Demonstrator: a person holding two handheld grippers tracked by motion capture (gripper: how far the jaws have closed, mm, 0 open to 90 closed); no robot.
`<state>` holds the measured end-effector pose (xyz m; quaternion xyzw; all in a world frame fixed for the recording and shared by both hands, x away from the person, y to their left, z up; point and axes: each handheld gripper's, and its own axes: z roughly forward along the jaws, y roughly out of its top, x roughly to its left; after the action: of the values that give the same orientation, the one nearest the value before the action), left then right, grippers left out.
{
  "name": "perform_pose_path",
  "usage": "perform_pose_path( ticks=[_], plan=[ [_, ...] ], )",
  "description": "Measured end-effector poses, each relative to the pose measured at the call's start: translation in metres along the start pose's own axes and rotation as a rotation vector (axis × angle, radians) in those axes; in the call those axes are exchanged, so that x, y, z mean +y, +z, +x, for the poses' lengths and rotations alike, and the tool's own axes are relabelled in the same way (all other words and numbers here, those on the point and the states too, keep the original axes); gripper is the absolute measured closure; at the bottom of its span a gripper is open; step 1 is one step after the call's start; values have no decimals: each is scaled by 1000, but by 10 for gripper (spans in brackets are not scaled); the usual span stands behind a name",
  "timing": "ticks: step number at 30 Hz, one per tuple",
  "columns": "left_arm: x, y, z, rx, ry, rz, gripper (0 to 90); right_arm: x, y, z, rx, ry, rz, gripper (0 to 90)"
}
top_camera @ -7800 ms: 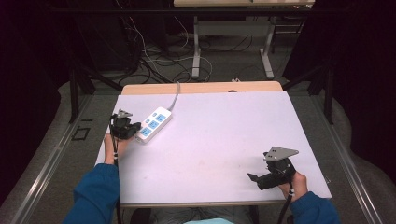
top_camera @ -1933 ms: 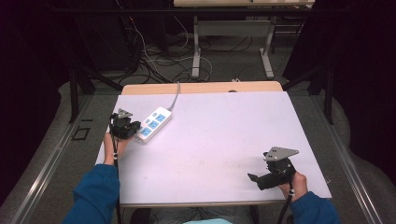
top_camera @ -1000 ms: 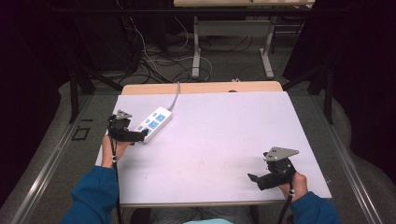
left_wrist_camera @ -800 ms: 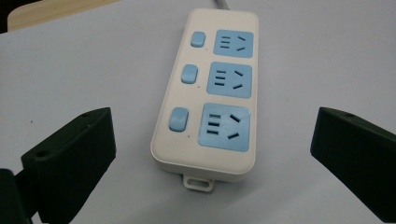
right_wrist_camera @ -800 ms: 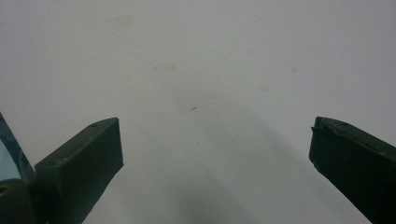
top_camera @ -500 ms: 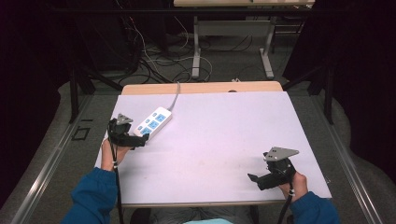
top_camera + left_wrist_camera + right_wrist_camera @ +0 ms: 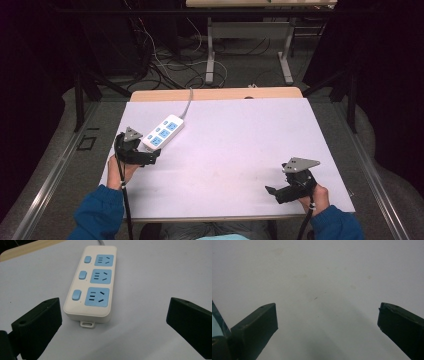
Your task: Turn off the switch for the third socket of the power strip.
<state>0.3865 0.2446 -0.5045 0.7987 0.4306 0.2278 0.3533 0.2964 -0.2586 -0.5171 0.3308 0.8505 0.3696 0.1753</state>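
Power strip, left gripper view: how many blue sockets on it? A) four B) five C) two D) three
D: the power strip shows three blue sockets in a row, each with a blue switch beside it, lying ahead of the open left gripper.

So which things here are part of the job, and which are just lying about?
In the job:
power strip
left gripper, open, facing it

Not in use:
right gripper, open over bare table
cables on the floor
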Motion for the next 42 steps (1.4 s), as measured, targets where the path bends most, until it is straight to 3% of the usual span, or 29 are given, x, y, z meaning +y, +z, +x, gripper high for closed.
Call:
perform_pose_path(
  ticks=[19,22,23,26,42],
  plan=[
    [-14,-23,-20,-18,32,-23,4,0,-1,0,-4,-2,10,22],
    [-17,-27,-23,-23,22,-31,4,0,0,0,-3,-2,3,22],
    [-18,-28,-23,-21,36,-29,4,0,0,0,-6,-1,-5,22],
    [-21,-31,-26,-29,21,-37,4,0,0,0,-4,-3,1,22],
    [-38,-48,-32,-41,38,-52,2,0,0,1,-8,-4,-3,22]
  ],
)
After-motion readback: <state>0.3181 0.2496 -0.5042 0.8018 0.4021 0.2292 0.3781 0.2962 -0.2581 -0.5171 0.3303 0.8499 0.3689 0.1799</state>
